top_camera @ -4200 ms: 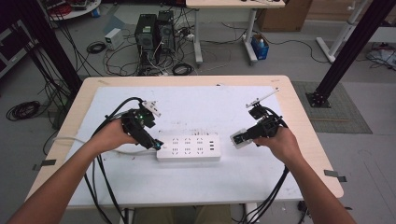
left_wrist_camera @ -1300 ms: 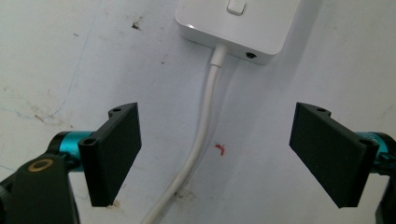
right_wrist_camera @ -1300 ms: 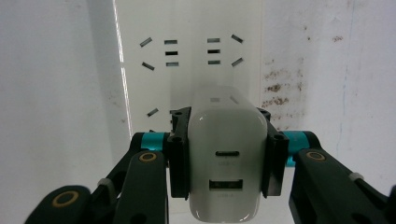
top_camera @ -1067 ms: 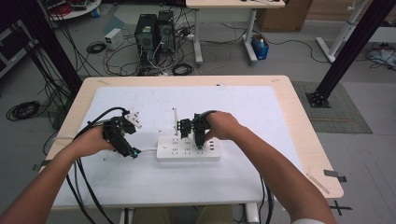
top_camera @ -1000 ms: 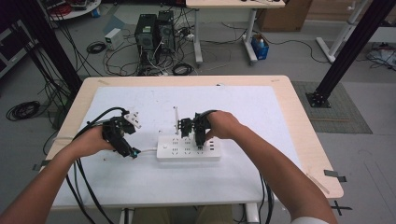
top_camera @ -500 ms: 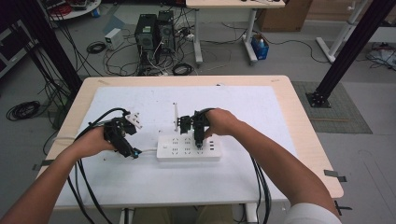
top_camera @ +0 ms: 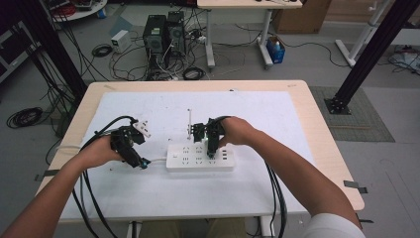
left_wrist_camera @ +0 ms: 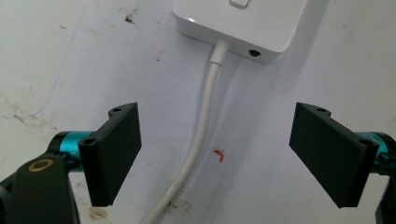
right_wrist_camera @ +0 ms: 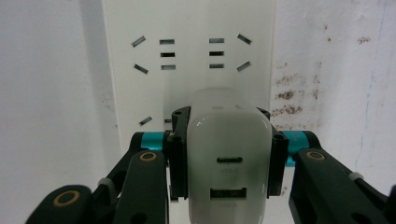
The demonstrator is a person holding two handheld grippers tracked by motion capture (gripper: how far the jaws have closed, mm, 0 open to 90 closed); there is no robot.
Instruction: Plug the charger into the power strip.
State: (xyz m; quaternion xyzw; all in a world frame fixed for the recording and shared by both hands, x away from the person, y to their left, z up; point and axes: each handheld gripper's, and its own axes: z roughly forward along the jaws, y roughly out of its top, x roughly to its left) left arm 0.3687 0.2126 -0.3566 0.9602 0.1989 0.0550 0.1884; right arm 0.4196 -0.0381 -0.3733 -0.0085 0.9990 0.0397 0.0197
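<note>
Right gripper: jaws clamped on the flat sides of the white USB charger, held over the white power strip at mid-table, just above its sockets. Charger: light, rigid, glossy shell, likely slippery; best gripped across the flat sides, squarely, to keep the prongs aligned. Left gripper: jaws wide, straddling the strip's cord, gripping nothing. No containers present.

Charger on power strip; cord trailing left.
</note>
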